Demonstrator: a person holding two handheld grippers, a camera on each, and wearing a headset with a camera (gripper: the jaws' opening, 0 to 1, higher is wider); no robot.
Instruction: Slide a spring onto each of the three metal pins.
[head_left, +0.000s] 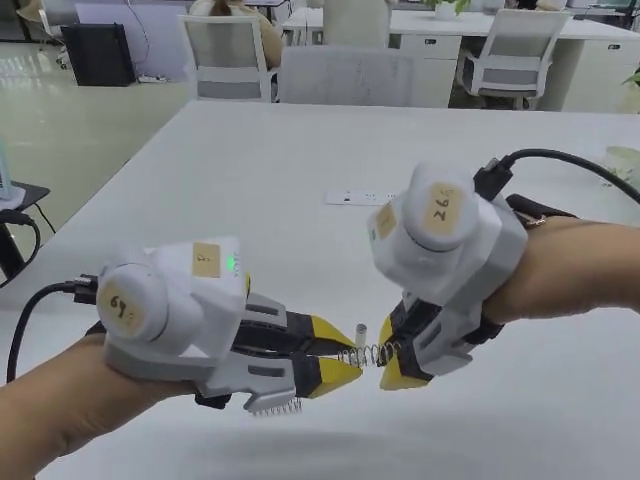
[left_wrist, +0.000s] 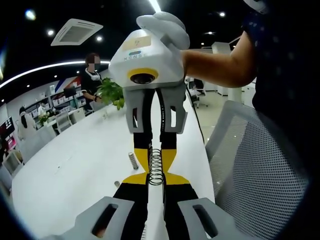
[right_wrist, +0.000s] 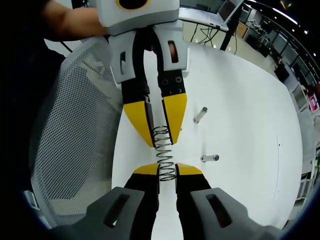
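Left tool (head_left: 348, 353) and right tool (head_left: 390, 352) are facing each other tip to tip just above the desk (head_left: 250, 180) — a spring (head_left: 367, 352) is bridging the gap between them. Left tool is pinching one end of the spring, jaws nearly closed, with just the coil between the yellow tips. Right tool is gripping the other end the same way, its tips almost meeting around the coil. Spring is lying roughly level in the head view and looking clear of the desk. Can't tell whether anything is running inside it.

In the right gripper view two pins are lying on the desk off to one side of the tools. The upper pin (right_wrist: 200, 114) is sitting beside the left tool's tips and the lower pin (right_wrist: 210, 158) nearer the right tool's — both apart from the held spring and from each other.

A second spring (head_left: 275, 406) is lying on the desk under the left tool's body, toward the person's edge. A white strip (head_left: 350, 198) is sitting further out on the desk. Office chairs (head_left: 225, 60) are standing past its far edge.
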